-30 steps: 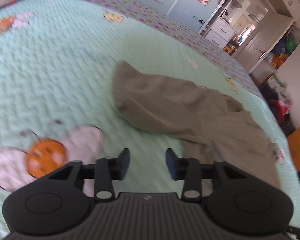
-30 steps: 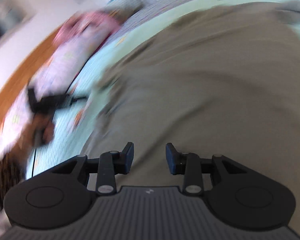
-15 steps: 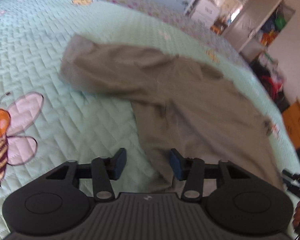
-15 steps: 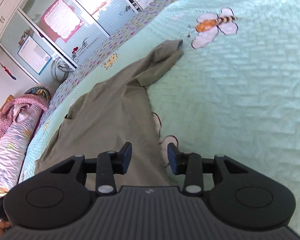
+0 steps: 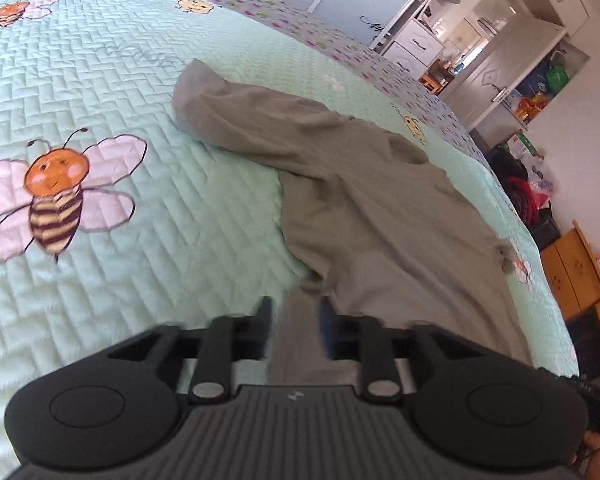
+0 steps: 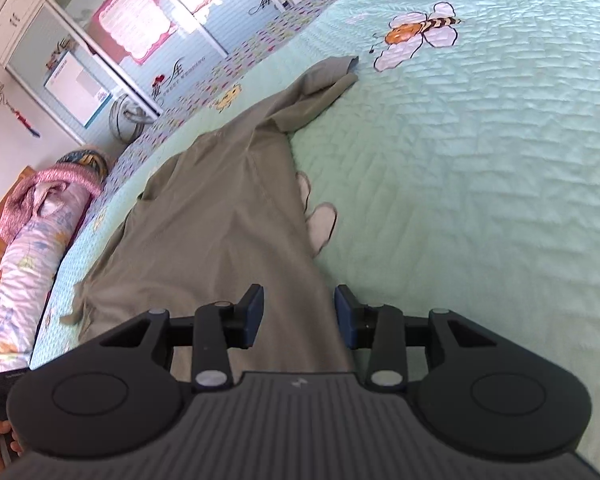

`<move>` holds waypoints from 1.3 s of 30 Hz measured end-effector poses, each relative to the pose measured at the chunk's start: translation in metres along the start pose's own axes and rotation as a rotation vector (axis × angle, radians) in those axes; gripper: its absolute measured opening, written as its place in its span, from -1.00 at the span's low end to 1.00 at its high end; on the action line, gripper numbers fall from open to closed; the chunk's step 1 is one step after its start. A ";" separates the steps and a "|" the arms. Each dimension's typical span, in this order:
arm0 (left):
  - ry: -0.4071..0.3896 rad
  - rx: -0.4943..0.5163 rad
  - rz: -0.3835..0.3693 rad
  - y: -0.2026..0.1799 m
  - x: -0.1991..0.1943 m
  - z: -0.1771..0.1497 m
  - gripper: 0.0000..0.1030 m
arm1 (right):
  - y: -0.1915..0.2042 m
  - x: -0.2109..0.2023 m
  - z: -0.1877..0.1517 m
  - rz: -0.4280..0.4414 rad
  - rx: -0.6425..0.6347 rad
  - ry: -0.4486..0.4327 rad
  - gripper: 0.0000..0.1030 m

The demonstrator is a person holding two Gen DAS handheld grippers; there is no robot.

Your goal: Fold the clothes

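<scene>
Left wrist | garment [image 5: 380,208] between parted left gripper [image 5: 296,332] fingers

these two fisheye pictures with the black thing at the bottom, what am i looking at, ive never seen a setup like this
No robot here: a person holds a two-finger gripper in each hand, and each gripper carries a camera looking forward along its fingers. The black shape at the bottom of each picture is that gripper's own body.

One picture is from the left gripper, the other from the right gripper. Both look over a bed with a mint green quilted bedspread printed with cartoon bees.

On it lies an olive-grey garment, long-sleeved and still unfolded, one sleeve stretched out. A rolled floral quilt lies along the bed's far edge.

Nothing is gripped yet. Both grippers are open, each with the garment's near edge showing between its fingers.
</scene>
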State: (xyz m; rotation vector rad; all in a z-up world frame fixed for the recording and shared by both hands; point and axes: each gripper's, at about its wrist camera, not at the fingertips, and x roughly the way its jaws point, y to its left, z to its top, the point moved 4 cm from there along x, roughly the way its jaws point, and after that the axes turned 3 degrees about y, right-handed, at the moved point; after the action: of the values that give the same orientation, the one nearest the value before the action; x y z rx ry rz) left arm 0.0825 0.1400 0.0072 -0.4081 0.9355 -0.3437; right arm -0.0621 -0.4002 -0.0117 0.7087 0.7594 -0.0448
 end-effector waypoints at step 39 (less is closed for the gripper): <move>0.232 -0.255 -0.018 0.028 -0.108 -0.170 -0.22 | -0.080 -0.139 -0.117 0.237 0.112 0.322 -0.10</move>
State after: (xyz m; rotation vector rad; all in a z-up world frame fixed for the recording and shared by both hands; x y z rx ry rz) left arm -0.1153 0.1820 -0.0203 -0.6196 1.2087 -0.2930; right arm -0.2590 -0.4202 -0.0274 0.9218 0.9802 0.2496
